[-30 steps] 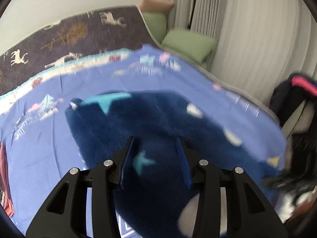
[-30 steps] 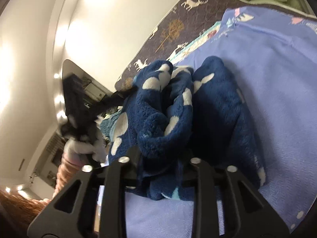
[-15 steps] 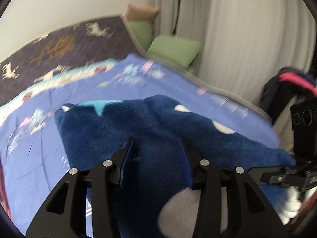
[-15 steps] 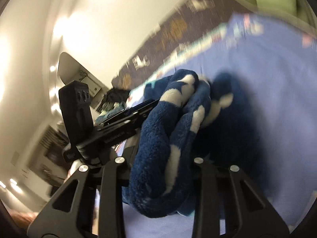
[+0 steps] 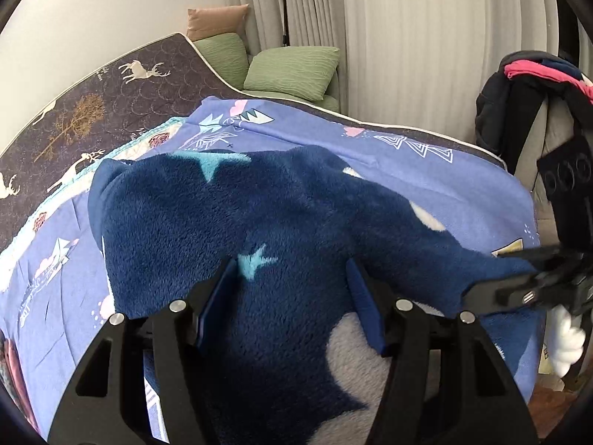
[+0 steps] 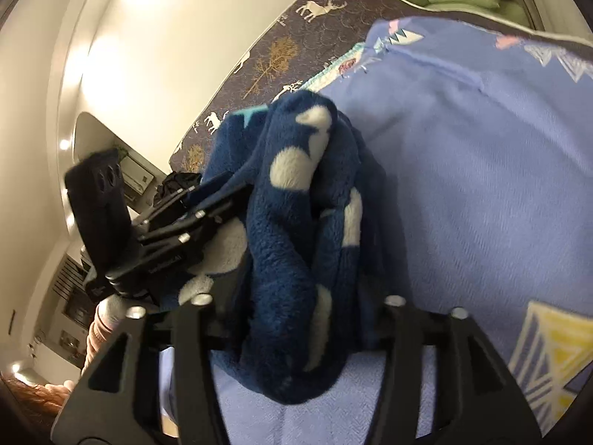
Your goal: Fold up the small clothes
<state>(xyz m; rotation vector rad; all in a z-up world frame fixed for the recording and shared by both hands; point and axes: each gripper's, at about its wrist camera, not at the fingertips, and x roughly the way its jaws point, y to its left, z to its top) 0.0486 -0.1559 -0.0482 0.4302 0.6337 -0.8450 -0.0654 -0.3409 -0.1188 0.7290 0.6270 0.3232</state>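
Bedspread (image 5: 426, 181), lavender, carries the navy fleece garment (image 5: 222, 230) at centre. Left gripper (image 5: 292, 296) and right gripper (image 6: 296, 319), at six o'clock, have just opened, fleece lying slack between released jaws. Fold apparently set down.

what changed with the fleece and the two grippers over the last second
The left hand-held gripper has opened its jaws wider over the navy fleece, which now lies spread further across the blue blanket. The right hand-held gripper closed partway, then opened again, with a fold of the fleece between its jaws. It now shows at the right edge of the left wrist view. Blanket, quilt and green pillows stayed put.
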